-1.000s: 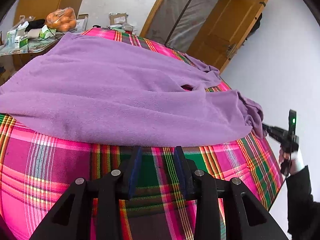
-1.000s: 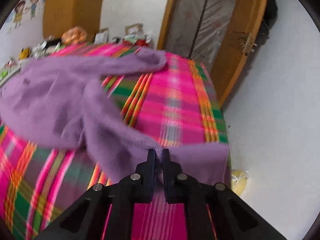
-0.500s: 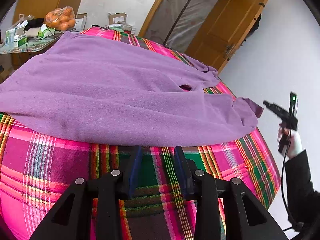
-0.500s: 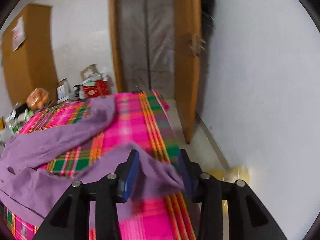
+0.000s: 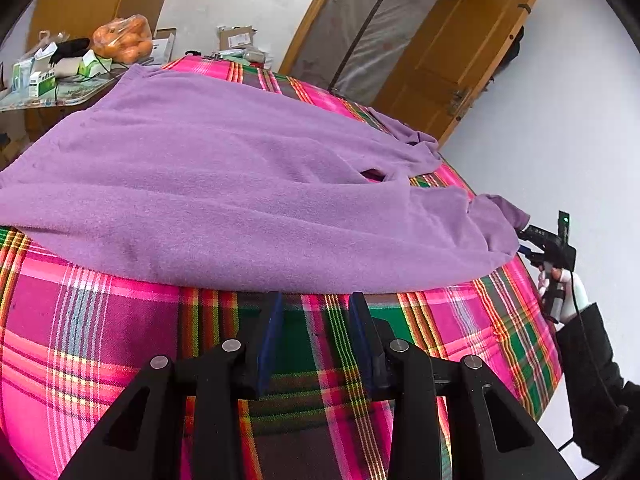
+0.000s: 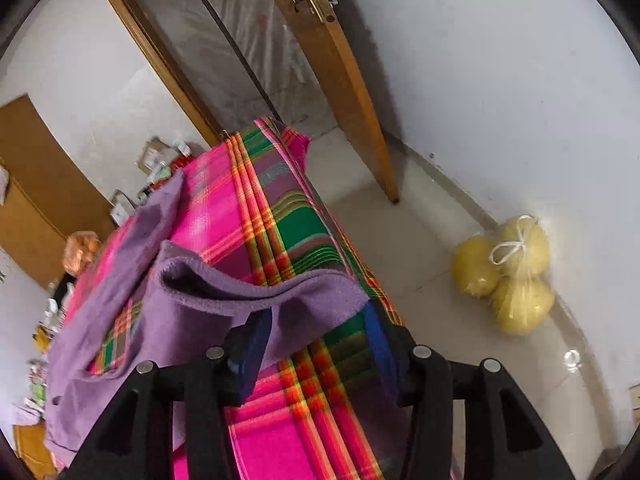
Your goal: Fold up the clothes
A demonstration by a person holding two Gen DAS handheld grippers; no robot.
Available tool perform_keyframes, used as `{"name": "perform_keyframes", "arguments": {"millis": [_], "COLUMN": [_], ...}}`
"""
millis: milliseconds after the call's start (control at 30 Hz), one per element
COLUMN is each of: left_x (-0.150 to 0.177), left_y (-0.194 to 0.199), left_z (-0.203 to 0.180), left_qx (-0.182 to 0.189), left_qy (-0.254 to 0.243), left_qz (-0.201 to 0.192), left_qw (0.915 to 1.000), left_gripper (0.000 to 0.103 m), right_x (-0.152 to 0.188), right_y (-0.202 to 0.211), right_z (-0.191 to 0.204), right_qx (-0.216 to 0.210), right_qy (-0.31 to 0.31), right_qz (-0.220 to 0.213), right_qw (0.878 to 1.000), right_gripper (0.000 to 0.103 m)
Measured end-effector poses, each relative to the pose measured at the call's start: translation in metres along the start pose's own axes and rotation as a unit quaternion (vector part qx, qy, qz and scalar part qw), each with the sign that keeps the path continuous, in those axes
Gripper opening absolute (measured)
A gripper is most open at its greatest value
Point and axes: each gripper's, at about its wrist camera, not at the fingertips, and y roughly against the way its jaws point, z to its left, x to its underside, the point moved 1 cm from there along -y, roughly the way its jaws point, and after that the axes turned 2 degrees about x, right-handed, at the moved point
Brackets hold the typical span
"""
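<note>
Room: white walls, a wooden door (image 5: pixel 460 56) standing ajar, and a plaid-covered tabletop (image 5: pixel 120 340) in pink, green and orange filling my view. Item one: a purple sweater (image 5: pixel 224 184) spread across that tabletop, body flat, one sleeve (image 6: pixel 256 300) reaching to the tabletop's right edge. Item two: my left gripper (image 5: pixel 314 304), hovering over bare plaid just short of the sweater's near hem, jaws parted with nothing between them. Item three: my right gripper (image 6: pixel 320 316), at the tabletop's right edge; its jaws are closing, the sleeve's end lies between them and drapes over the left finger, but the pads do not press on it. From the left wrist view I see that gripper held by a hand (image 5: pixel 568 292) in a dark sleeve. Sundries: a bag of oranges (image 5: pixel 124 40) and small boxes (image 5: pixel 40 78) on a side table; a netted bag of yellow fruit (image 6: pixel 508 272) on the floor by the wall.
</note>
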Motion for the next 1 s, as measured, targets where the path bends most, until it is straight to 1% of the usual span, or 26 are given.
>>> {"name": "perform_keyframes", "arguments": {"millis": [33, 67, 167, 267, 333, 433, 500, 567, 633, 667, 700, 767, 800, 833, 867, 900, 933, 967, 1000], "left_x": [0.0, 0.0, 0.0, 0.0, 0.0, 0.0, 0.0, -0.002, -0.005, -0.007, -0.009, -0.013, -0.014, -0.015, -0.016, -0.016, -0.016, -0.015, -0.014], "left_y": [0.0, 0.0, 0.0, 0.0, 0.001, 0.005, 0.01, 0.015, 0.022, 0.026, 0.031, 0.04, 0.043, 0.045, 0.048, 0.049, 0.05, 0.051, 0.051], "left_z": [0.0, 0.0, 0.001, 0.001, 0.002, 0.002, 0.001, 0.0, -0.001, -0.002, -0.003, -0.004, -0.002, 0.0, 0.004, 0.008, 0.013, 0.019, 0.025], "left_qx": [0.0, 0.001, 0.002, 0.003, 0.001, -0.004, -0.008, -0.004, -0.003, -0.007, -0.013, -0.032, -0.044, -0.056, -0.067, -0.075, -0.081, -0.086, -0.092], "left_qy": [0.001, 0.001, 0.001, 0.002, 0.004, 0.005, 0.004, 0.005, 0.003, -0.001, -0.006, -0.017, -0.019, -0.021, -0.021, -0.017, -0.011, -0.004, 0.004], "left_qz": [0.0, 0.0, 0.0, -0.001, -0.003, -0.011, -0.02, -0.027, -0.036, -0.043, -0.052, -0.07, -0.076, -0.081, -0.085, -0.086, -0.085, -0.083, -0.081], "left_qw": [1.0, 1.0, 1.0, 1.0, 1.0, 0.9999, 0.9998, 0.9996, 0.9993, 0.999, 0.9985, 0.9969, 0.9959, 0.9949, 0.994, 0.9934, 0.9931, 0.9928, 0.9924], "left_gripper": [0.035, 0.035, 0.035, 0.035, 0.035, 0.035, 0.035, 0.035, 0.035, 0.035, 0.035, 0.036, 0.036, 0.036, 0.037, 0.037, 0.038, 0.038, 0.039], "right_x": [-0.001, -0.001, -0.003, -0.007, -0.013, -0.024, -0.026, -0.025, -0.022, -0.019, -0.013, 0.005, 0.015, 0.025, 0.039, 0.054, 0.074, 0.09, 0.109], "right_y": [0.005, 0.009, 0.028, 0.06, 0.09, 0.124, 0.139, 0.146, 0.147, 0.146, 0.146, 0.141, 0.138, 0.135, 0.127, 0.12, 0.112, 0.106, 0.099], "right_z": [0.0, 0.001, 0.001, -0.003, -0.011, -0.023, -0.028, -0.035, -0.042, -0.042, -0.037, -0.005, 0.01, 0.028, 0.053, 0.079, 0.108, 0.132, 0.157], "right_qx": [0.001, 0.001, 0.0, -0.006, -0.004, 0.001, 0.016, 0.04, 0.085, 0.103, 0.102, 0.035, 0.001, -0.032, -0.065, -0.098, -0.13, -0.151, -0.17], "right_qy": [-0.001, -0.002, -0.001, 0.0, -0.005, -0.016, -0.016, -0.015, -0.016, -0.012, -0.002, 0.05, 0.075, 0.103, 0.146, 0.189, 0.236, 0.275, 0.317], "right_qz": [-0.009, -0.018, -0.039, -0.053, -0.072, -0.089, -0.097, -0.094, -0.093, -0.098, -0.102, -0.092, -0.087, -0.078, -0.057, -0.035, -0.009, 0.008, 0.024], "right_qw": [1.0, 1.0, 0.999, 0.999, 0.997, 0.996, 0.995, 0.995, 0.992, 0.99, 0.99, 0.994, 0.993, 0.991, 0.986, 0.977, 0.963, 0.95, 0.933], "right_gripper": [0.011, 0.005, 0.004, 0.004, 0.004, 0.004, 0.004, 0.005, 0.006, 0.011, 0.017, 0.02, 0.02, 0.021, 0.021, 0.022, 0.023, 0.025, 0.027]}}
